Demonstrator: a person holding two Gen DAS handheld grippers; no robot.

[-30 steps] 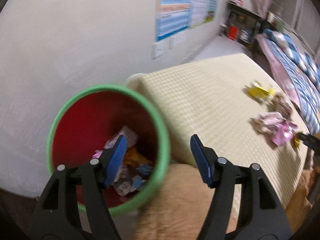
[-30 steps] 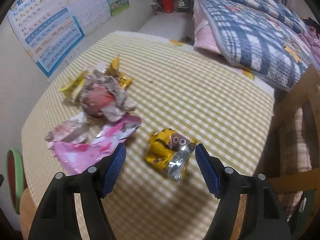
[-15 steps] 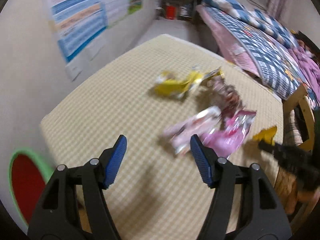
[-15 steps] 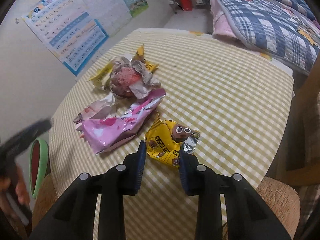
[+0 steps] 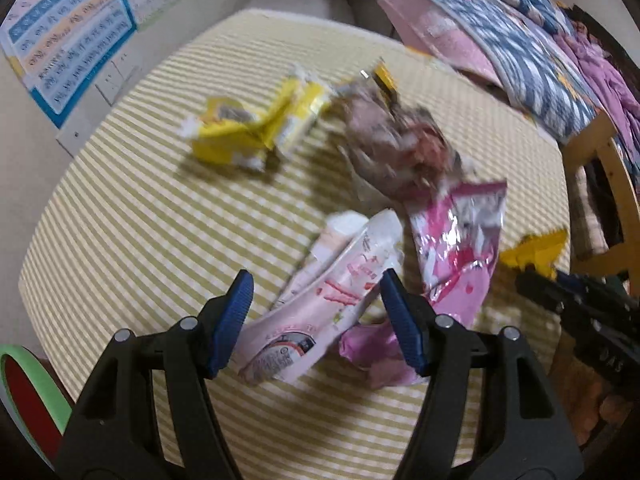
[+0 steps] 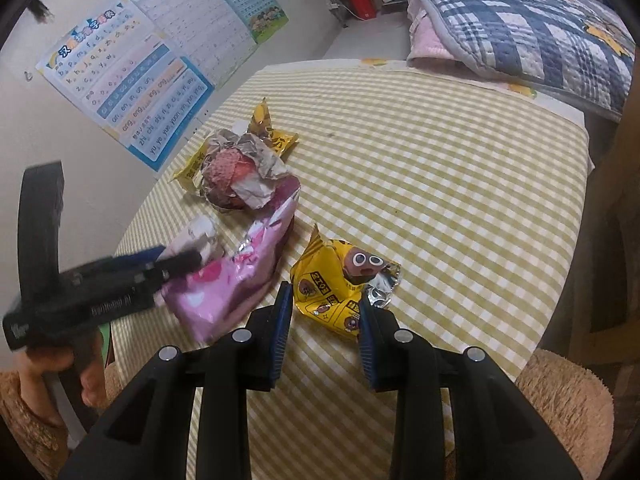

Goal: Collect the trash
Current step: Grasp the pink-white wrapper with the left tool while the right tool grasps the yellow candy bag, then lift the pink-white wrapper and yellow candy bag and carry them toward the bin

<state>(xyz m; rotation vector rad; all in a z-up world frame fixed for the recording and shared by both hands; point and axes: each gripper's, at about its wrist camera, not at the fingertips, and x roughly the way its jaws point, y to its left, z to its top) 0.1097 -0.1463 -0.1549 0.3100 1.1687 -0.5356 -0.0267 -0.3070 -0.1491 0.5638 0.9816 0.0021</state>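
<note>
Wall posters (image 6: 160,80) hang behind the checked table (image 6: 460,184), a plaid quilt (image 6: 540,28) just beyond it.

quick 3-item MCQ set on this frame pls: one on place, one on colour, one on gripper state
1. Where does the yellow cartoon-face wrapper lie?
A. in the bin
B. on the checked tabletop, between the right hand-held gripper's pads
C. on the quilt

2. What colour is the bin's rim?
A. green
B. blue
C. white

3. How does the left hand-held gripper stand?
A. shut on the yellow wrapper
B. open above the pale pink wrapper
C. shut, nothing held

Key:
1 B: the right hand-held gripper has its pads closed on the wrapper's near edge, over the checked tabletop.
2 A: a green rim around a red inside shows at the left wrist view's corner.
3 B: its blue pads stand apart, either side of the pale pink wrapper.
</note>
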